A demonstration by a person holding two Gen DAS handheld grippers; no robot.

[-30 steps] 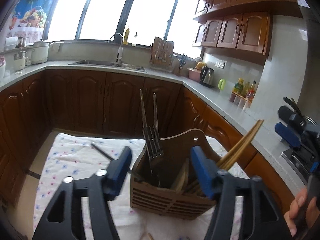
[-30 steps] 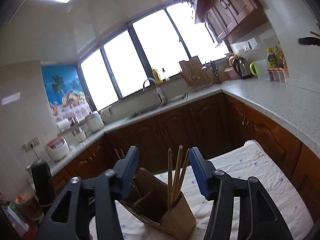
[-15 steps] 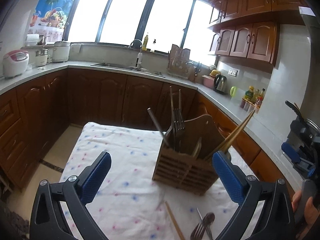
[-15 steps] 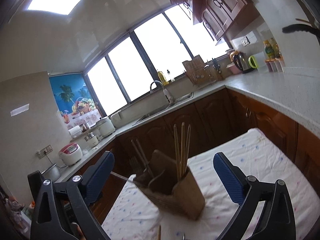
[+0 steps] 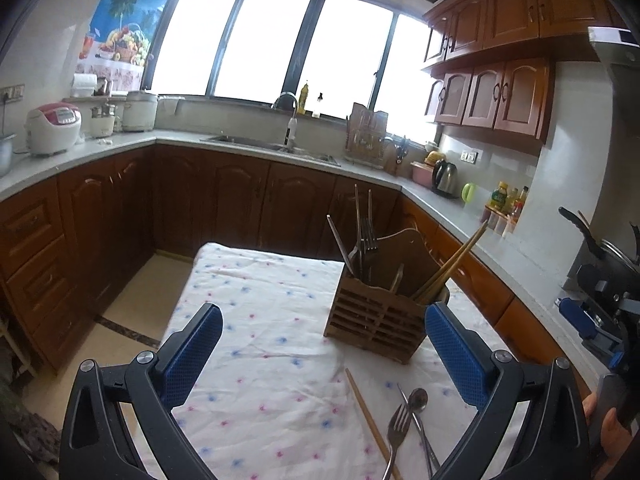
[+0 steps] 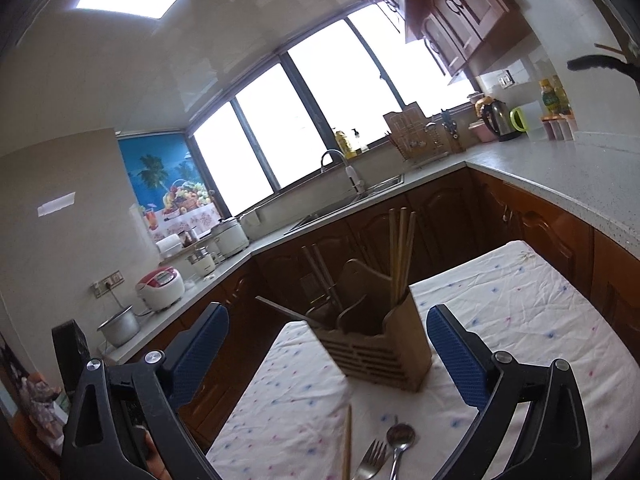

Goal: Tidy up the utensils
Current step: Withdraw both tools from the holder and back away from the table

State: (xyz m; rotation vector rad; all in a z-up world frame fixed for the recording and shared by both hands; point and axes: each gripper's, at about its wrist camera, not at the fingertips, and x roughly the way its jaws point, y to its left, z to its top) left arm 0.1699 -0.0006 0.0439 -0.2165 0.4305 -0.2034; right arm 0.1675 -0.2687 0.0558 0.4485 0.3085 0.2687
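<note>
Where frames cut off, fork handle hidden, left gripper, right gripper both spread empty.

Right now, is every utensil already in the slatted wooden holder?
No: a metal fork, a metal spoon and a wooden chopstick lie on the floral tablecloth before the slatted wooden holder.

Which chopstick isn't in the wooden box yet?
The single chopstick lying flat on the flowered tablecloth, beside the loose fork. The other chopsticks stand upright in the wooden utensil holder.

Bare tabletop lies left of the wooden utensil holder; a loose chopstick, fork and spoon clutter its near side.
</note>
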